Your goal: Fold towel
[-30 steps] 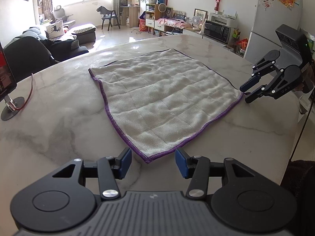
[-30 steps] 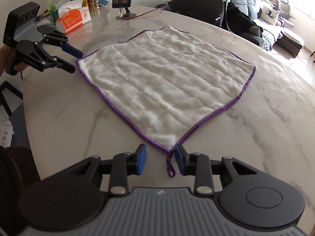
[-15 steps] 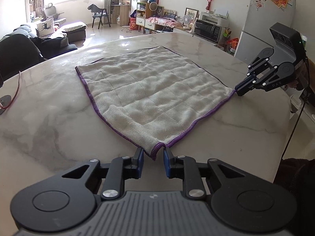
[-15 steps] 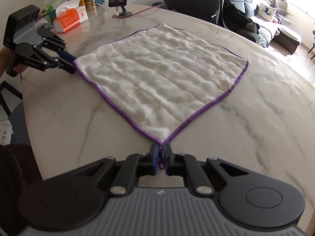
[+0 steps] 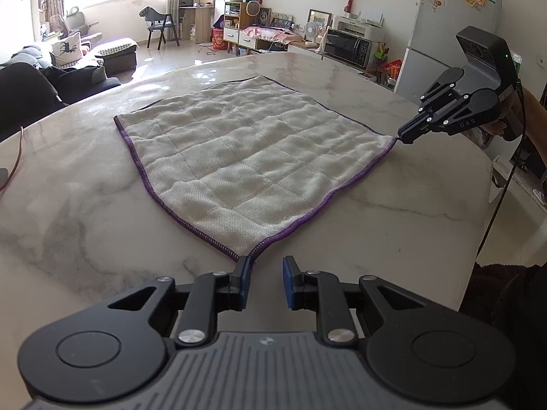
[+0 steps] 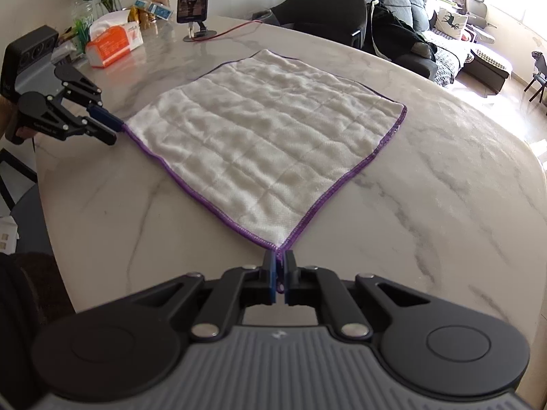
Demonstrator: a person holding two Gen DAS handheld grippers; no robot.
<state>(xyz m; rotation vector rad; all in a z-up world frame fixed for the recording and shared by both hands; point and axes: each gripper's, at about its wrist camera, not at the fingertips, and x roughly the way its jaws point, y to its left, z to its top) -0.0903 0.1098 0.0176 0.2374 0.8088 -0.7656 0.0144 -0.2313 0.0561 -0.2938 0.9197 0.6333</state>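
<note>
So the towel [image 5: 253,157] lies spread flat in one layer across the middle of the desk [image 5: 68,225]. Right claw [image 6: 279,273] is pinched on its near corner at bottom centre. Left claw [image 5: 265,282] is gaping, with its own corner just ahead, touching the left pad. Opposite edge lies straight ahead, upper frame.

Bright window daylight glares off the marble table [image 5: 85,205]; fisheye bends edges, and distant clutter seems slightly soft.
</note>
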